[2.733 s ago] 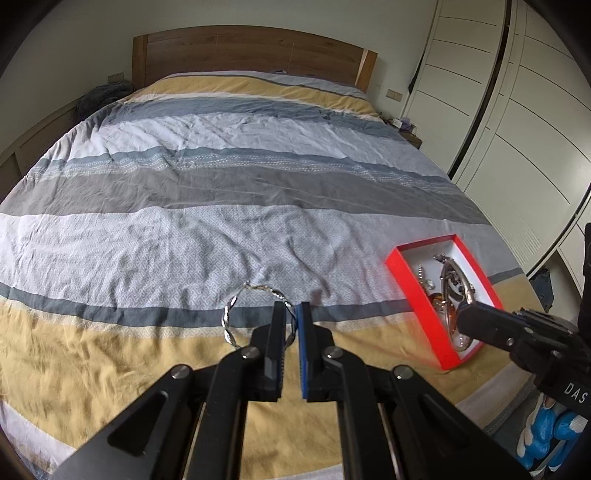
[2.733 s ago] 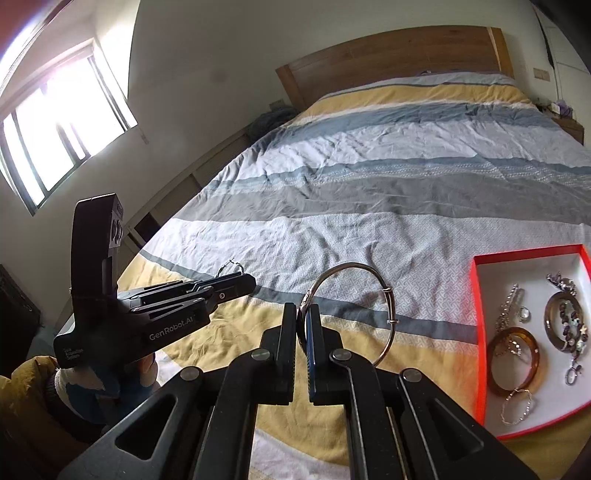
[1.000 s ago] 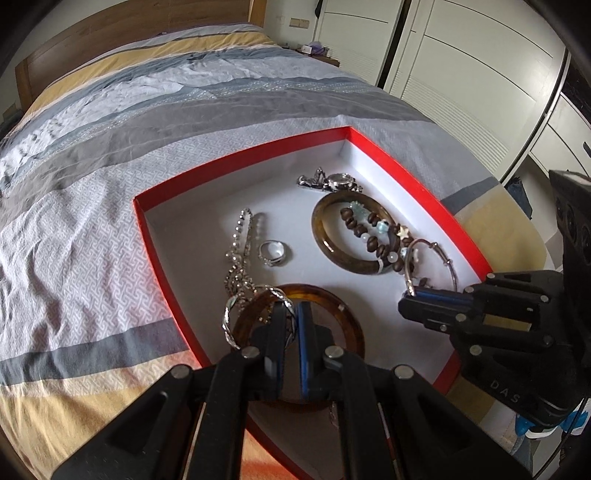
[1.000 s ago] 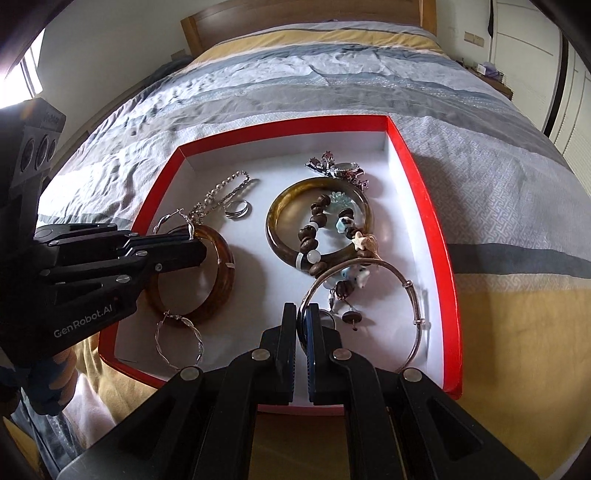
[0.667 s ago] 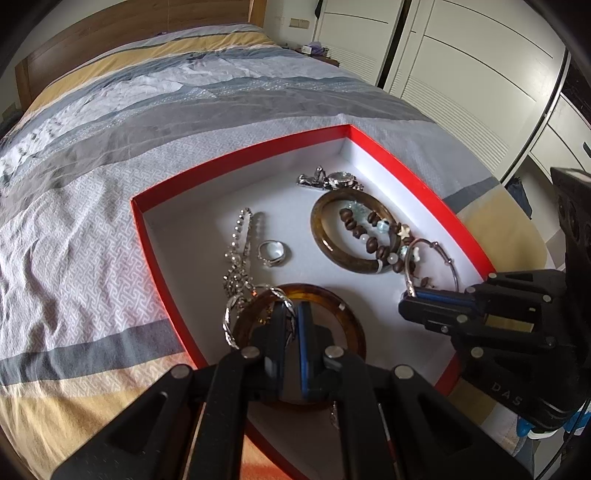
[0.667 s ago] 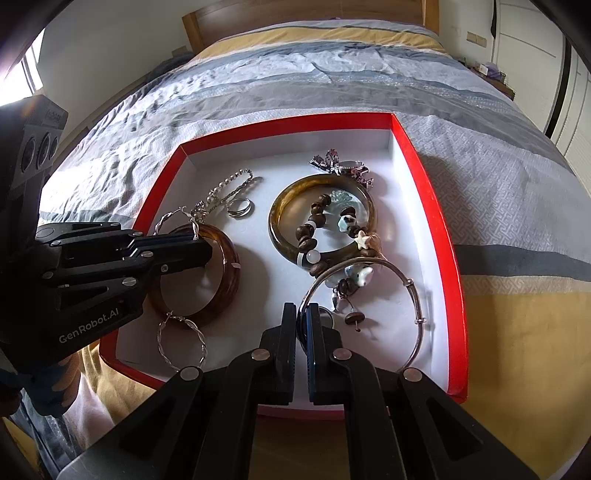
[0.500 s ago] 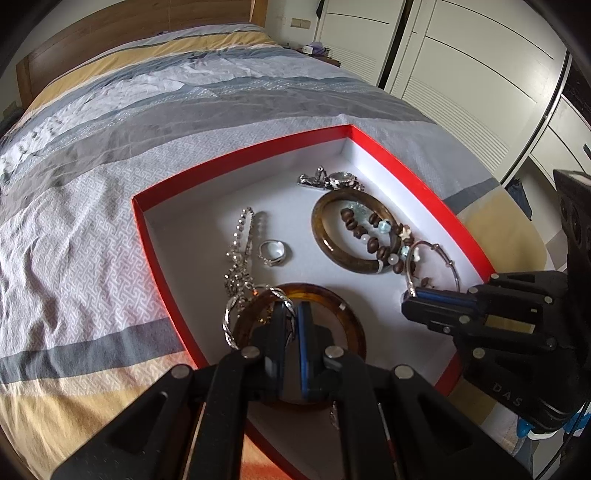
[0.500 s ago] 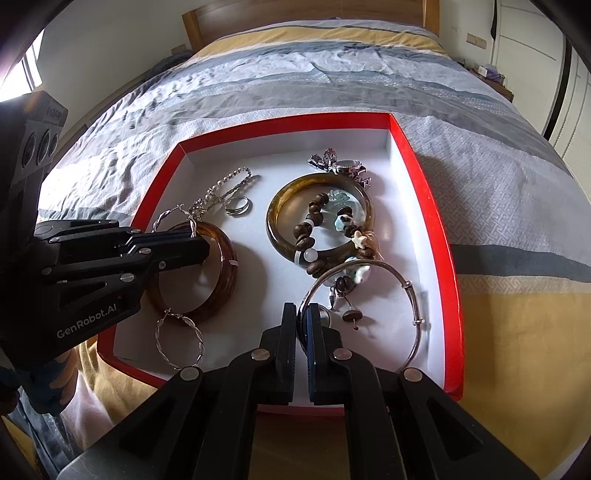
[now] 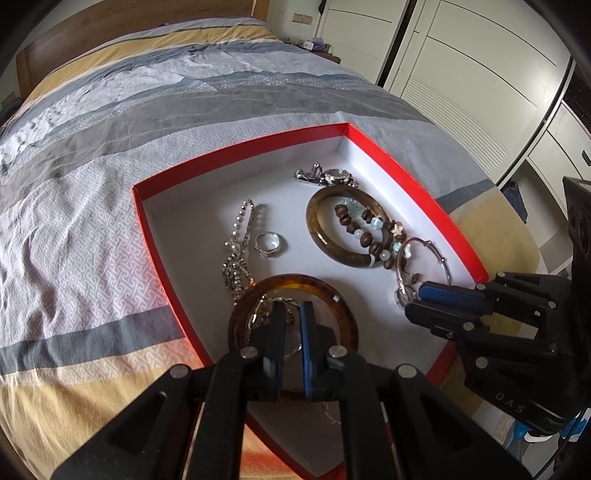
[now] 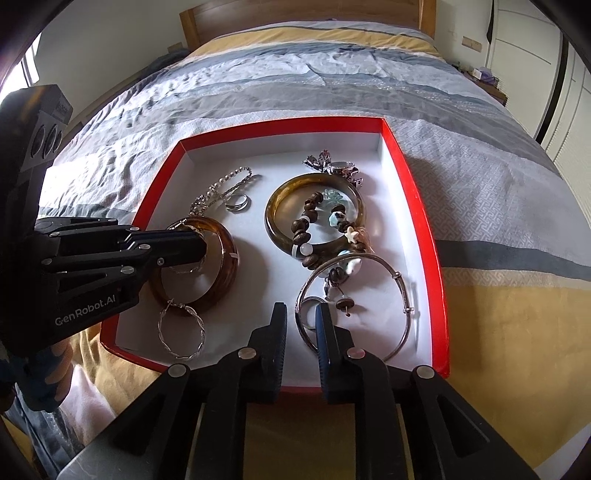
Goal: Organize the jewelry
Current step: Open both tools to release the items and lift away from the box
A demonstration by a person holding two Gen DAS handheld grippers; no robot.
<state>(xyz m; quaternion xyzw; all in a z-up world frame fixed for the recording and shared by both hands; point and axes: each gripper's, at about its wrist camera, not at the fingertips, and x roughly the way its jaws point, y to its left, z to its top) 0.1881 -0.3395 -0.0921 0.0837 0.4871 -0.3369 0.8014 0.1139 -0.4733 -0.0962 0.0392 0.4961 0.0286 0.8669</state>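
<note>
Hovering low over a red box on a striped bed, both claws stand with their jaws parted and nothing pinched between them. Nearest the right wrist camera, the right claw sits over the near rim, its open jaws straddling the edge of a thin silver bangle that lies loose on the white floor of the box. Only this view shows a twisted silver hoop in the near left corner; the left wrist view hides most of it behind its own fingers. Left of centre, the left claw hangs just over an amber bangle, with a second twisted hoop resting across that bangle at its tips; whether the fingertips touch it cannot be told. From the left wrist camera, the right claw's blue pad appears beside the silver bangle's clasp end. Farther in lie a silver ring and a rhinestone chain, side by side. Right of them, an olive bangle carries a beaded bracelet draped across it. Against the far wall rests a wristwatch. The count: three bangles, two hoops, one ring, one chain, one beaded bracelet, one watch, all inside the box. Beyond stand a wooden headboard and white wardrobe doors.
</note>
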